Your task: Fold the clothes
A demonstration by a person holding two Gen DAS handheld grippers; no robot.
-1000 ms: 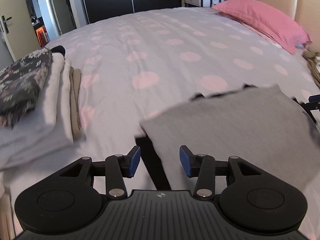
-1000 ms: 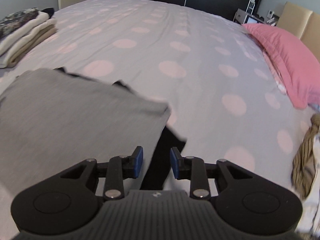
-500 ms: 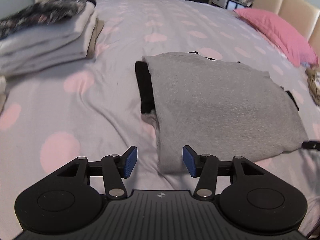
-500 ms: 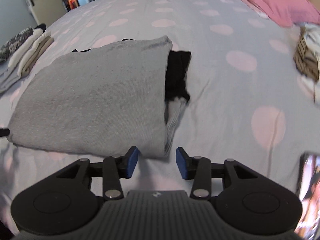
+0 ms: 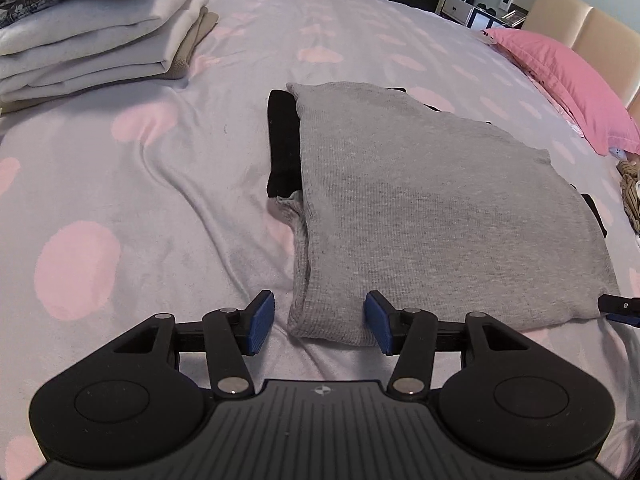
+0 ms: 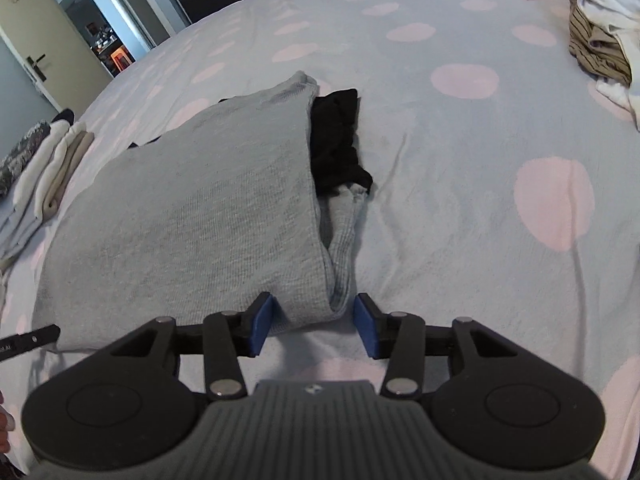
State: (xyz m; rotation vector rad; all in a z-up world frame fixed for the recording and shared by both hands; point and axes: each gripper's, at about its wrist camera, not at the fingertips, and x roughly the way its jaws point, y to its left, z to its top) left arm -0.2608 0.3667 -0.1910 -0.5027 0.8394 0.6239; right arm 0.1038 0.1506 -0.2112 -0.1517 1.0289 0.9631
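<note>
A grey knit garment (image 5: 440,208) (image 6: 192,208) lies folded flat on the bed, with black cloth (image 5: 283,148) (image 6: 336,140) sticking out from under its sides. My left gripper (image 5: 319,326) is open just in front of the garment's near left corner, which sits between the blue pads without being pinched. My right gripper (image 6: 310,326) is open at the near right corner in the same way. Each gripper's tip shows at the edge of the other's view.
A stack of folded clothes (image 5: 100,40) (image 6: 44,160) rests on the spotted bedcover (image 5: 140,200) to the left. A pink pillow (image 5: 568,80) lies at the headboard end. A loose heap of striped and white clothes (image 6: 604,40) sits at the right.
A second ago the grey garment hung lifted over the bed; it now lies flat and folded. Both grippers have dropped to its near corners, jaws wider apart.
</note>
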